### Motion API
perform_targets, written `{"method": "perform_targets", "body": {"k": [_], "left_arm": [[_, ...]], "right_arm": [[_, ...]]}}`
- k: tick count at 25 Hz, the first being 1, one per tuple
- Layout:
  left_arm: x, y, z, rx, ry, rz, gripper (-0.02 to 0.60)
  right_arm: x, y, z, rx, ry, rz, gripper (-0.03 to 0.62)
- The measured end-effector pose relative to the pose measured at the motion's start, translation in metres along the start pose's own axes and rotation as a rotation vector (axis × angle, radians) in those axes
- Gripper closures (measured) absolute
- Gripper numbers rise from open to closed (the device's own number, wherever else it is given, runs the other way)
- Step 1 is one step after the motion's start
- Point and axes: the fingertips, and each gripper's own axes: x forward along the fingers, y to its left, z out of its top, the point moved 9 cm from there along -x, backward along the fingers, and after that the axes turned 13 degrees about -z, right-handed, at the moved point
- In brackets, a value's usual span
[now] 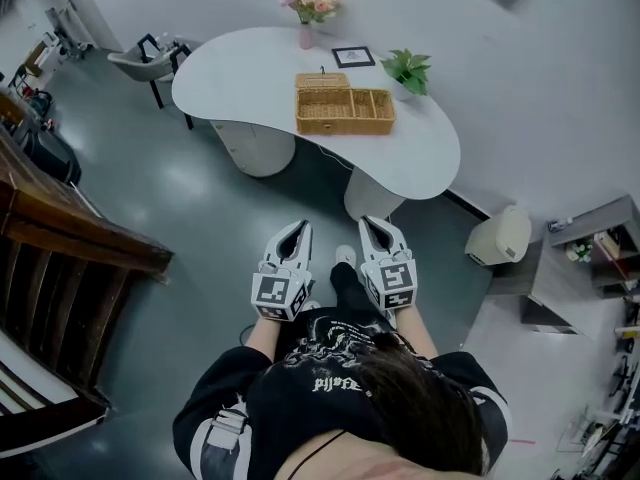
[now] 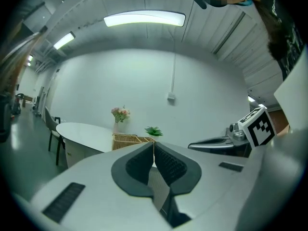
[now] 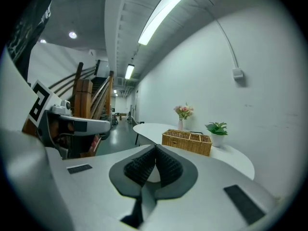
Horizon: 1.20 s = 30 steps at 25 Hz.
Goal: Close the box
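A woven wicker box (image 1: 343, 104) stands on the white table (image 1: 250, 73) far ahead, its lid folded back toward the wall and its compartments showing. The same box (image 2: 131, 140) shows small in the left gripper view, and the box (image 3: 186, 141) is larger in the right gripper view. Both grippers are held close to the person's body, well short of the table. My left gripper (image 1: 299, 227) is shut with nothing between its jaws. My right gripper (image 1: 369, 223) is shut and empty too. The right gripper (image 2: 216, 143) also appears in the left gripper view.
On the table stand a vase of pink flowers (image 1: 312, 6), a small potted plant (image 1: 406, 71) and a framed picture (image 1: 353, 57). A chair (image 1: 150, 61) sits at the table's left end. A wooden staircase (image 1: 60, 258) rises at left, a white bin (image 1: 499, 236) at right.
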Motion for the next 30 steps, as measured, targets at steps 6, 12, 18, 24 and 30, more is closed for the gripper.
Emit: {"method": "perform_targets", "body": {"k": [6,12,18,24,30], "left_arm": [[0.033,0.029,0.007,-0.002,0.012,0.075,0.557],[0.086,0.064,0.024,0.002,-0.005,0.14,0.557],[0.141,0.086,0.035,0.009,-0.021,0.193,0.557],[0.193,0.096,0.037,0.009,-0.031,0.232,0.557],[0.224,0.096,0.039,0.013,-0.037,0.261,0.557]], "right_arm": [[0.058,-0.02,0.011,0.006,-0.004,0.053,0.569],[0.123,-0.052,0.029,-0.02,-0.012,0.096,0.569],[0.18,-0.094,0.043,-0.024,-0.026,0.086,0.569],[0.222,-0.13,0.05,-0.034,-0.011,0.157,0.569],[0.249,-0.152,0.049,-0.025,-0.016,0.187,0.569]]}}
